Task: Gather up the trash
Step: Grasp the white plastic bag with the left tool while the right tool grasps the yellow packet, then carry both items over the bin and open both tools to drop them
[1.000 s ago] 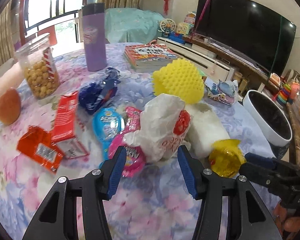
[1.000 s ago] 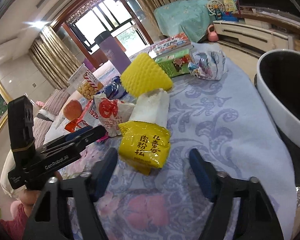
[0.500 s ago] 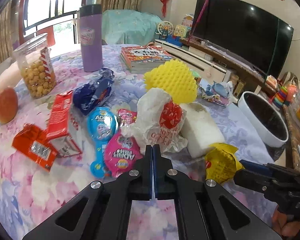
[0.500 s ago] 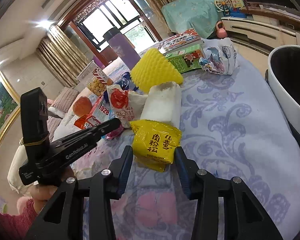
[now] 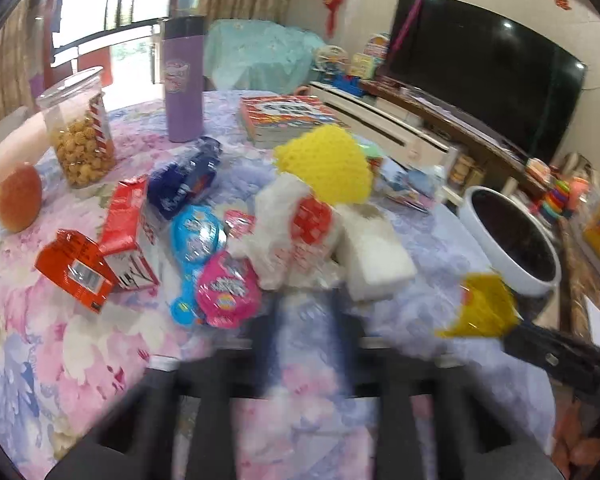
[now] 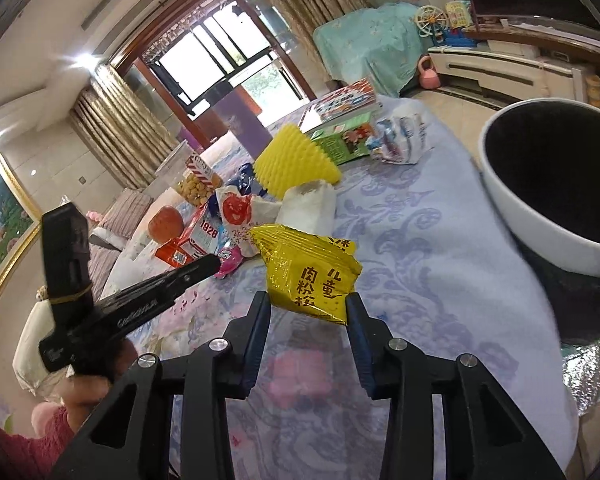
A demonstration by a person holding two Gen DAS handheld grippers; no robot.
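Note:
My right gripper [image 6: 307,307] is shut on a yellow snack packet [image 6: 312,272] and holds it lifted above the floral tablecloth [image 6: 412,240]. The packet also shows in the left wrist view [image 5: 485,306], at the right. The white bin [image 6: 548,184] with a dark inside stands close to the right of it. My left gripper [image 5: 306,320] is blurred by motion, its jaws apart and empty, just in front of a crumpled white bag with red print [image 5: 296,232]. Pink [image 5: 227,288] and blue [image 5: 196,232] candy wrappers lie left of the bag.
A white foam block [image 5: 374,256], a yellow sponge [image 5: 328,164], red wrappers [image 5: 76,268], a blue wrapper [image 5: 184,180], a snack jar [image 5: 78,128], an apple [image 5: 18,196], a purple flask [image 5: 182,80] and books [image 5: 284,116] lie on the table.
My right gripper closed on the yellow packet and lifted it toward the bin. My left gripper shut half a second ago and now has its jaws apart again.

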